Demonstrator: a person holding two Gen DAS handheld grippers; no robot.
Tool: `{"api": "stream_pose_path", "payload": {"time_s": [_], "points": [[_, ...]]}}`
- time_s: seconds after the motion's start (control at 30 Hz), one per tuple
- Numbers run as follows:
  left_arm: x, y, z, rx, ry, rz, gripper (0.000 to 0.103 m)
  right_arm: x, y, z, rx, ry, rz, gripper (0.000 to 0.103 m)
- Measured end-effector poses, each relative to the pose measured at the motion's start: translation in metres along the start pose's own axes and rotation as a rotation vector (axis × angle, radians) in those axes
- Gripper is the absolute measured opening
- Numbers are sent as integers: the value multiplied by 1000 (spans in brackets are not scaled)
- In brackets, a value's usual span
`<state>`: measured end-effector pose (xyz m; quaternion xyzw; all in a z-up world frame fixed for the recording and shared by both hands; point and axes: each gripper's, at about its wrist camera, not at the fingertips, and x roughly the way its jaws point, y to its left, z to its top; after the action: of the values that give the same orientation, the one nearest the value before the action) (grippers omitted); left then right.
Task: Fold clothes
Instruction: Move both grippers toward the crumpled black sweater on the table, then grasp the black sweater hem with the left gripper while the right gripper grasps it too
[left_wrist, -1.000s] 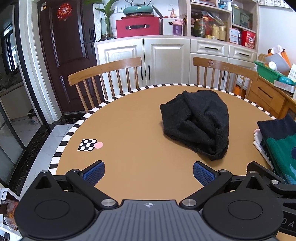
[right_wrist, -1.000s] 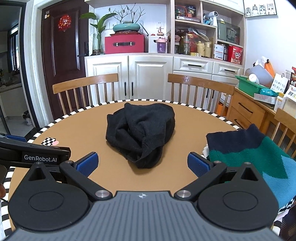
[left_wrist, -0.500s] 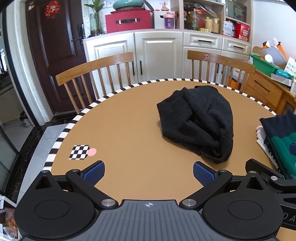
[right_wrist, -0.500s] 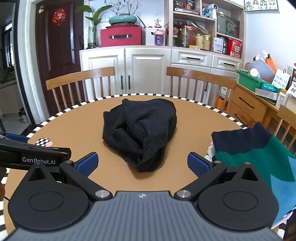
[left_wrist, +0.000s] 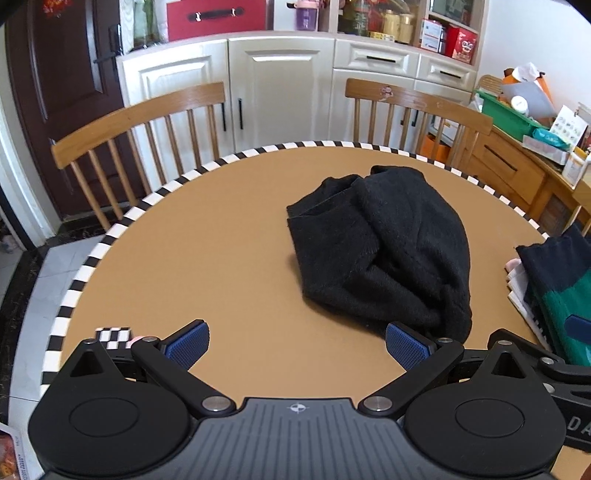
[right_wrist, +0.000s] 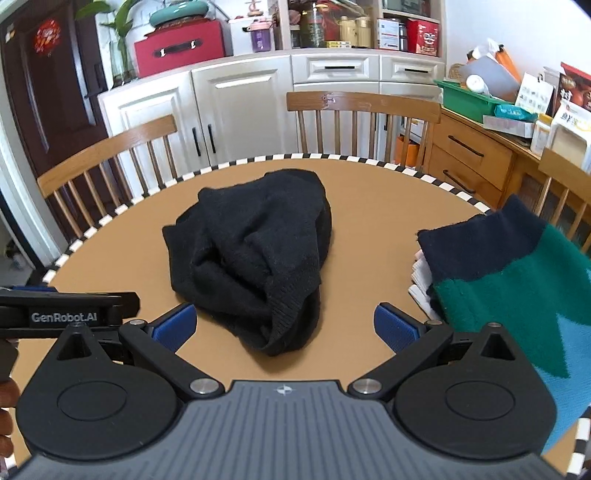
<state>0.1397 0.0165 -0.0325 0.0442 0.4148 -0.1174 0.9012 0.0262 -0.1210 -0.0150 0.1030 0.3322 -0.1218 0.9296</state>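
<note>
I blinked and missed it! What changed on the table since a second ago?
Both grippers, left and right, moved forward and closer to the crumpled black sweater. Their fingers stayed open, holding nothing. The sweater and the folded green and navy pile stayed where they were.

A black knit sweater (right_wrist: 255, 254) sits crumpled in a loose heap mid-table, its ribbed hem bunched at the near edge. To its right lies a folded stack topped by a navy, green and blue sweater (right_wrist: 517, 291).
</note>
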Motion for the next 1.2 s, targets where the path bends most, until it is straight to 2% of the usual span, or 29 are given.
{"api": "stream_pose_path", "payload": {"time_s": [0.17, 0.4, 0.5, 0.6, 0.67, 0.77, 0.9, 1.07, 1.17, 1.2], "points": [[20, 5, 7, -7, 25, -32, 103, 8, 7, 2, -19, -16, -56, 103], [45, 16, 12, -19, 48, -52, 103, 20, 20, 3, -87, -89, -219, 103], [57, 23, 16, -35, 58, -91, 103, 27, 22, 6, -106, -94, -201, 102], [70, 30, 19, -90, 54, -99, 103, 38, 24, 9, -131, -99, -204, 101], [76, 34, 22, -102, 26, -121, 103, 45, 24, 10, -148, -81, -206, 96], [85, 35, 29, -75, -19, -162, 103, 59, 21, 14, -144, -29, -167, 84], [104, 31, 40, -40, -27, -237, 102, 73, 17, 19, -128, 8, -165, 81], [129, 29, 47, -47, -1, -296, 91, 89, 13, 21, -125, 54, -145, 70], [140, 32, 46, -91, 10, -364, 80, 96, 10, 21, -107, 92, -140, 71], [142, 33, 46, -107, 6, -382, 70, 97, 9, 21, -100, 97, -137, 71]]}}
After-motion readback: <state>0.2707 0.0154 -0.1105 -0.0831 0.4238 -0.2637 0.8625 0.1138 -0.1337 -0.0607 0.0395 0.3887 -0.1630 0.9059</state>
